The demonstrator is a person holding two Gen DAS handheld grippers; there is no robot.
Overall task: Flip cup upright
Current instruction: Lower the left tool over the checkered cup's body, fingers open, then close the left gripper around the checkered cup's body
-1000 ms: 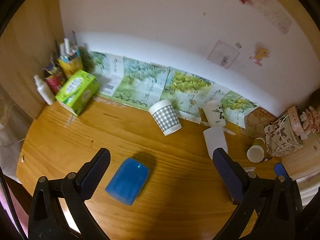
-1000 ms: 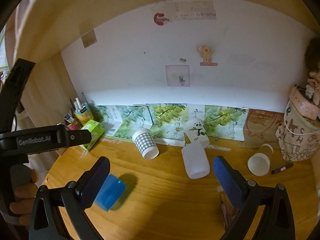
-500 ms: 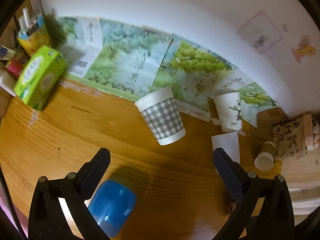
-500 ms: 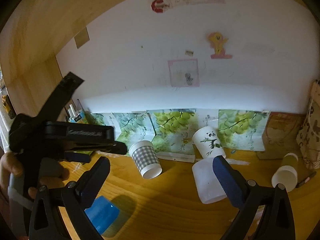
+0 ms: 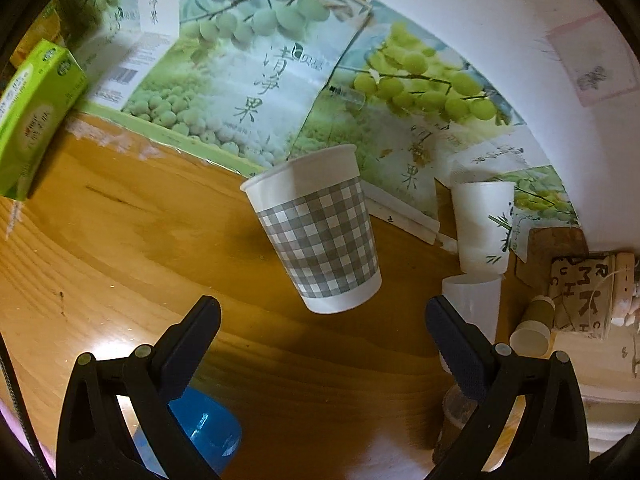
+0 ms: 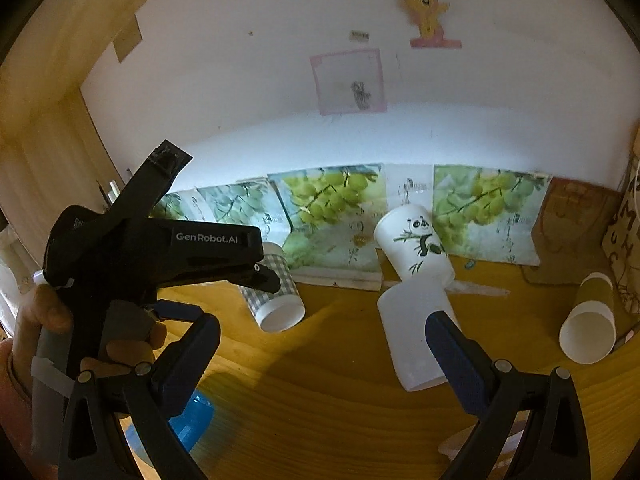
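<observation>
A grey-checked paper cup (image 5: 324, 236) lies on its side on the wooden table (image 5: 120, 248), base toward me, mouth toward the back wall. It also shows in the right wrist view (image 6: 278, 300), partly hidden behind the left gripper's body. My left gripper (image 5: 320, 332) is open and empty, its jaws just short of the cup's base on either side. My right gripper (image 6: 320, 344) is open and empty, held back over the table's front.
A panda cup (image 6: 416, 244), a translucent plastic cup (image 6: 416, 336) and a brown cup (image 6: 588, 324) lie at right. A blue cup (image 5: 208, 428) lies under the left jaw. A green box (image 5: 32, 120) is at left. Grape cartons (image 5: 256, 72) line the wall.
My left gripper has moved forward toward the checked cup, which now looms large between its jaws. The right gripper has also moved forward a little. No cup has moved.
</observation>
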